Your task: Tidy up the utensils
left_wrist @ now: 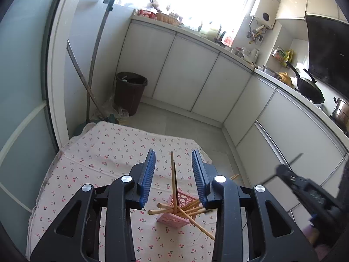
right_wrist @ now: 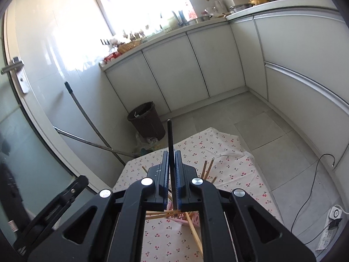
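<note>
Two grippers are at work over the cherry-print tablecloth (left_wrist: 91, 152), and we see most of the risk in the small pink holder (left_wrist: 174, 216) at lower centre of the left wrist view. Our left gripper (left_wrist: 173, 163) has its blue pads spread, with nothing pressed between them; the tall wooden chopstick (left_wrist: 173, 181) that stands in the holder rises in the gap, touching neither pad as far as we can tell. Our right gripper (right_wrist: 172, 163) is pressed together on a dark chopstick (right_wrist: 170, 135), which sticks up past the fingertips toward the upper middle of the right wrist view.

Several wooden chopsticks (left_wrist: 189, 210) lie fanned across and out of the holder, some leaning over its rim onto the cloth. We judge the holder light and easy to tip, and we cannot tell whether it already leans. If we lower the dark chopstick into that tangle, it may strike a crossed stick and lever the holder over. A pad of the left gripper brushing the upright stick could do the same. The holder also sits near the cloth's right edge, so a knocked stick could roll to the floor (left_wrist: 174, 120). The dark chopstick is held low along its length and may pivot in the pinch on contact.
</note>
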